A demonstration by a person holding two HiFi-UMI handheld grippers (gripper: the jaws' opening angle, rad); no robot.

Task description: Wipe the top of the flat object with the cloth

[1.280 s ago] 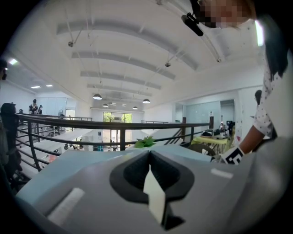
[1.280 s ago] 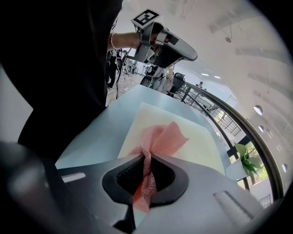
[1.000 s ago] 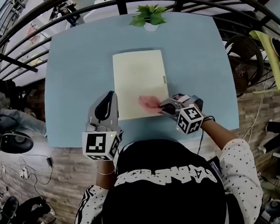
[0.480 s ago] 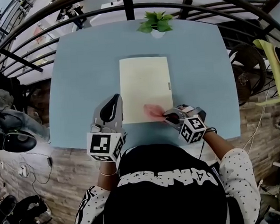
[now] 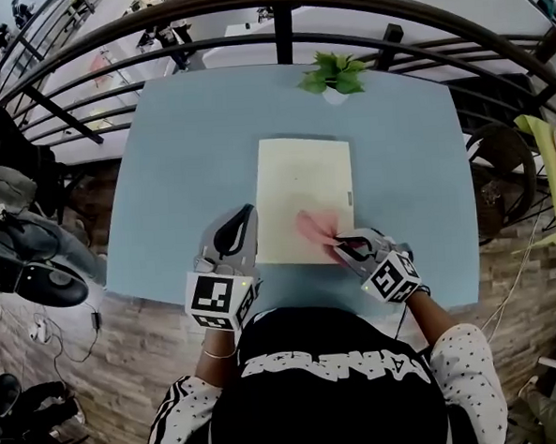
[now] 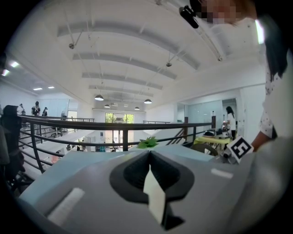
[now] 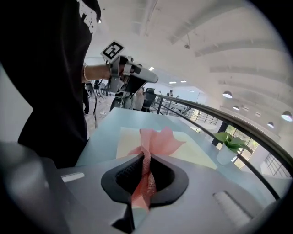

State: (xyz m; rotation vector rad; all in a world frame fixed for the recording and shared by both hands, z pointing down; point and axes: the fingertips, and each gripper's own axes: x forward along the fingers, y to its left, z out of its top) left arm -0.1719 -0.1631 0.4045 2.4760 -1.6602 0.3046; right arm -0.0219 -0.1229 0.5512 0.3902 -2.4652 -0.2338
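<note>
The right gripper (image 5: 343, 247) is clamped on the one pink cloth (image 5: 314, 227), which lies on the near right part of the single cream flat board (image 5: 299, 179). The left gripper (image 5: 237, 225), jaws together and empty, is just beside the board's left edge, over the blue table (image 5: 180, 157).

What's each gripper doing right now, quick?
Left gripper: closed on the left edge of the cream flat object.
Right gripper: closed on the pink cloth.

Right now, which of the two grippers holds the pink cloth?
The right gripper: its jaws are shut on the pink cloth, which lies on the cream board. The left gripper, beside the board, has no cloth between its jaws.
</note>
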